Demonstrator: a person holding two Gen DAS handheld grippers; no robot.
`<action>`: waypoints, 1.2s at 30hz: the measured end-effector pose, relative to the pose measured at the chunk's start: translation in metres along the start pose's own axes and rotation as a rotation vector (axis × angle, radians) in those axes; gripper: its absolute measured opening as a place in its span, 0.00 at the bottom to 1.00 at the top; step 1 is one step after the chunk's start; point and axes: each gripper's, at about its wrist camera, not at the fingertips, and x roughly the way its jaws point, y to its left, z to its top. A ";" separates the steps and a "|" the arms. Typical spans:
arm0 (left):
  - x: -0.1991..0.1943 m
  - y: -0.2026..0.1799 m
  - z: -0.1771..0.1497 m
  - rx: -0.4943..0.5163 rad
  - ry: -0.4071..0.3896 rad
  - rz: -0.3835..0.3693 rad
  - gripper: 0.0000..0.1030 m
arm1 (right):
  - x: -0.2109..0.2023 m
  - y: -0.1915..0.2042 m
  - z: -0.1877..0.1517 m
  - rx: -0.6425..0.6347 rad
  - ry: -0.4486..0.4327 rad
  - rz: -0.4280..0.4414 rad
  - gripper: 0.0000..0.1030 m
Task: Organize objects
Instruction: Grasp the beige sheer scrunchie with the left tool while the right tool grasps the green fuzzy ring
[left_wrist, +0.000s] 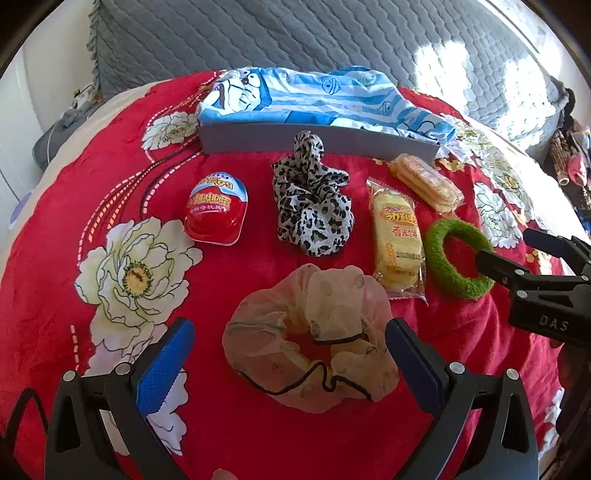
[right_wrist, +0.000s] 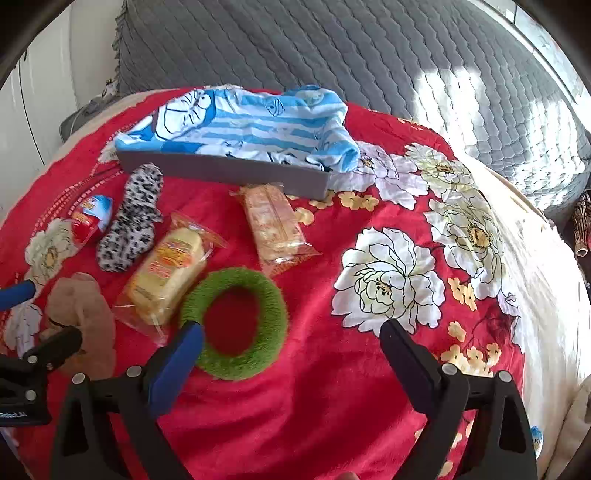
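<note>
On a red flowered blanket lie a beige sheer scrunchie (left_wrist: 314, 339), a leopard scrunchie (left_wrist: 312, 201), a green fuzzy ring (left_wrist: 460, 258), a red toy egg (left_wrist: 216, 208), a yellow cake packet (left_wrist: 397, 242) and a biscuit packet (left_wrist: 424, 182). My left gripper (left_wrist: 290, 350) is open with the beige scrunchie between its fingers. My right gripper (right_wrist: 291, 345) is open just above the green ring (right_wrist: 236, 323), its left finger (right_wrist: 184, 347) at the ring's near left edge. A grey box (right_wrist: 225, 170) lined with blue cartoon cloth (right_wrist: 240, 122) stands behind.
A grey quilted cover (right_wrist: 332, 48) lies behind the box. The blanket's cream edge (right_wrist: 546, 295) drops off at the right. Clutter (left_wrist: 572, 162) sits at the far right of the left wrist view. The right gripper (left_wrist: 517, 266) shows there beside the ring.
</note>
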 end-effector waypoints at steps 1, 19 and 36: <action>0.002 0.000 0.000 0.001 0.003 0.004 1.00 | 0.003 -0.001 0.000 0.000 0.006 -0.010 0.90; 0.022 0.005 -0.001 0.009 0.040 -0.032 1.00 | 0.034 -0.006 0.004 -0.013 0.060 -0.010 0.75; 0.024 0.011 -0.005 -0.014 0.065 -0.056 0.96 | 0.040 0.005 0.006 -0.035 0.087 0.025 0.49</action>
